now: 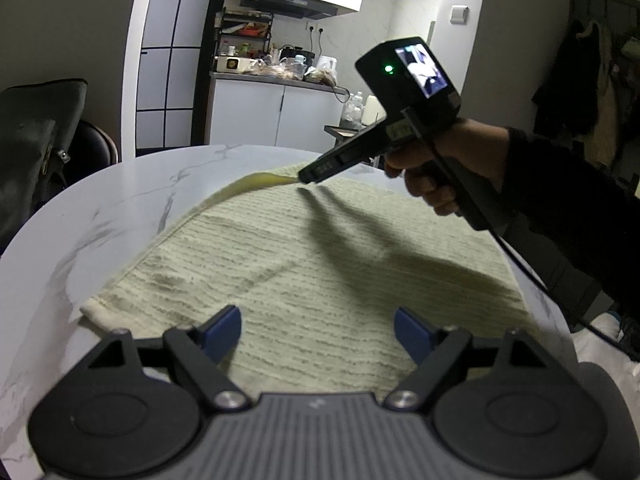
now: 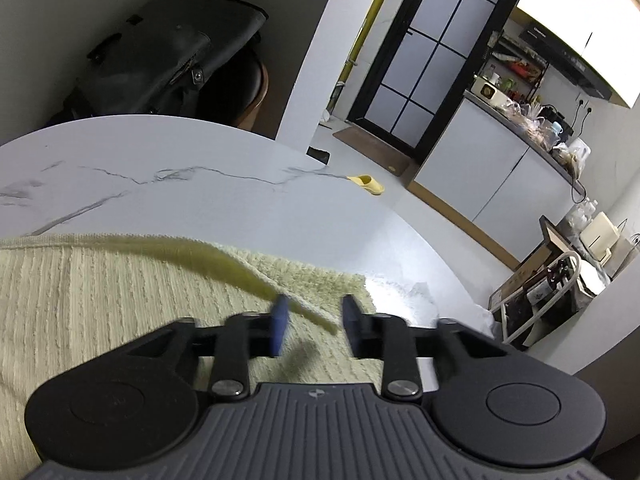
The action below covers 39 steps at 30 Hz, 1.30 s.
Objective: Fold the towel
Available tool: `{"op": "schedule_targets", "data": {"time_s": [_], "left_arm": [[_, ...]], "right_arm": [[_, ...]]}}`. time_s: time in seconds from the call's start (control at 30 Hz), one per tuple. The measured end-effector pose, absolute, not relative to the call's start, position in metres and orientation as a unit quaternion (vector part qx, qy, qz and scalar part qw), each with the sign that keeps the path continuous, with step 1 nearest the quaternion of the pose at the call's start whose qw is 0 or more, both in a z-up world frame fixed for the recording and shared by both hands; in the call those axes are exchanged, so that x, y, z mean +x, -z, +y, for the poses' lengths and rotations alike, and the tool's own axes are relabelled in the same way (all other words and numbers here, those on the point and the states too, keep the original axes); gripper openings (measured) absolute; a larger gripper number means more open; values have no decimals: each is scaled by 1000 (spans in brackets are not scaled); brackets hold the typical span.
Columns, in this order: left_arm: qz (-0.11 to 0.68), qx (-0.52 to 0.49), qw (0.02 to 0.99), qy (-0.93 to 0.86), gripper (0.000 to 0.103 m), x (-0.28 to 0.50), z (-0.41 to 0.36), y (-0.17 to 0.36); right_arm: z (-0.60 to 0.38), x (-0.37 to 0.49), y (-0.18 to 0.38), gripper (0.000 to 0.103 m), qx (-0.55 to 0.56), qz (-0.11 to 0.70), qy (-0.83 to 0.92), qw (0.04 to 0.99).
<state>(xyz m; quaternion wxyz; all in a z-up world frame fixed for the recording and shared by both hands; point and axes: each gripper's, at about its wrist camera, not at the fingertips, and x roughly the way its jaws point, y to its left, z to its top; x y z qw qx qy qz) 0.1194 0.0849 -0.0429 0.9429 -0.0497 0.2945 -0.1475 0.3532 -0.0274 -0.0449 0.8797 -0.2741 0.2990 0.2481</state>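
The towel (image 1: 320, 260) lies flat on the marble desk (image 1: 120, 200), its long axis running from about 7 o'clock to 1 o'clock in the left wrist view. The right hand-held gripper (image 2: 314, 322) is nearer the far edge: that hem, raised off the desk, passes between its part-open pads, apparently loose. The left hand-held gripper (image 1: 318, 332) hangs wide and empty over the near end.

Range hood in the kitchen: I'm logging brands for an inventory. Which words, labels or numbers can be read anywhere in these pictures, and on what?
None can be read.
Range hood: pale lettering on its front, too small and blurred.
Right gripper: labels on its body, blurred.
Left gripper: a small mark, no text.
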Motion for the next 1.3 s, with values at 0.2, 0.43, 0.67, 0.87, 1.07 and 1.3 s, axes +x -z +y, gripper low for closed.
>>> {"op": "schedule_targets", "data": {"time_s": [0.2,0.43,0.67,0.87,1.07,1.3], "left_arm": [[294,-53,943,149,86,119,86,43],[293,-55,942,151,86,117,86,41],[292,-59,942,152,86,115,86,41],[293,-59,942,152,86,115,87,41],[292,-62,942,154,86,114,88,41],[293,-58,942,155,86,115,85,41]], "right_arm": [[-35,367,49,38,-218,316,-249,889],[-45,377,48,3,-170,334,-252,892],[-45,384,41,2,-165,318,-229,905],[-32,390,34,3,-166,315,-230,906],[-25,394,35,5,-177,319,-211,907],[-37,384,43,31,-192,335,-203,900]]}}
